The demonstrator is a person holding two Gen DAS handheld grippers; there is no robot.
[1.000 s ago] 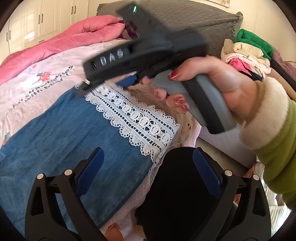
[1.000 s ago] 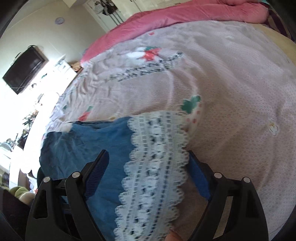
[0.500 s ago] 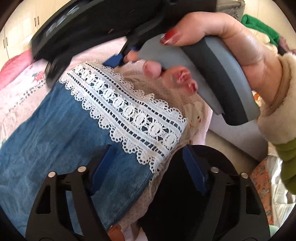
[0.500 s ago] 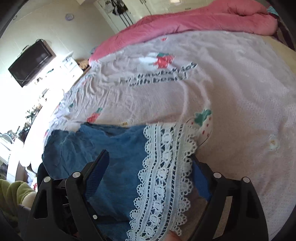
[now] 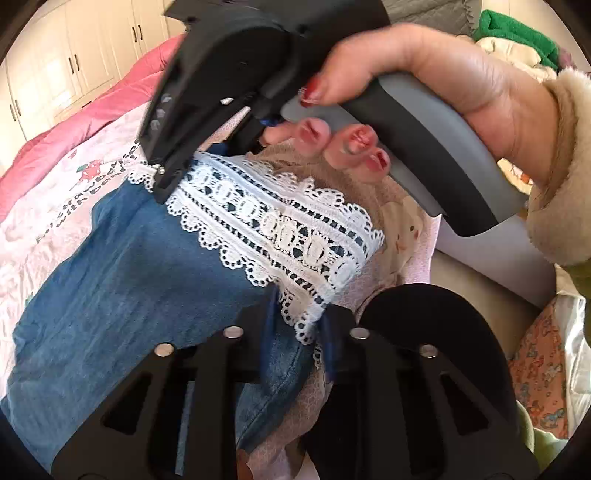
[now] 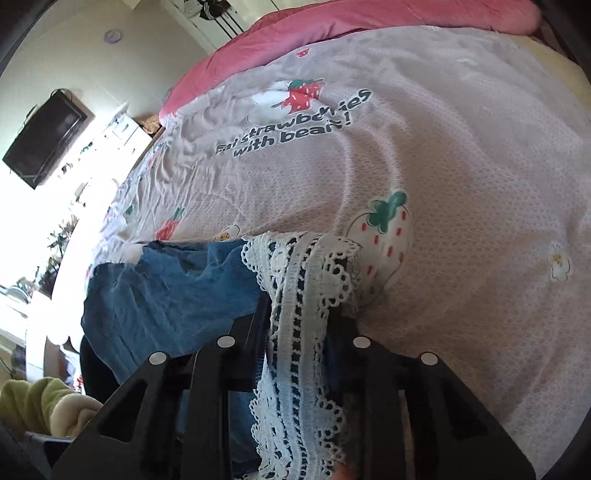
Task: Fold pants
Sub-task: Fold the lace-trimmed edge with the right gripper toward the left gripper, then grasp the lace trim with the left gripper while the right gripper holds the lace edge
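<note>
We see blue denim pants (image 5: 122, 295) with a white lace hem (image 5: 280, 229) lying on a pink bedspread (image 6: 461, 155) printed with strawberries and dark lettering. In the left wrist view, the left gripper (image 5: 295, 332) has its fingers drawn together on the near corner of the lace hem, pinching the fabric between them. In the same view we see the right gripper (image 5: 207, 110) above the far end of the hem, held by the right hand (image 5: 406, 85), whose nails are painted red; its tips themselves are hidden behind its black body. In the right wrist view, the right gripper (image 6: 295, 332) has its fingers closed on the bunched lace, which runs up between them, with the denim spreading to the left. We also see a pink quilt (image 6: 369, 26) along the far edge of the bed, and a dark screen (image 6: 44, 136) mounted on the wall
</note>
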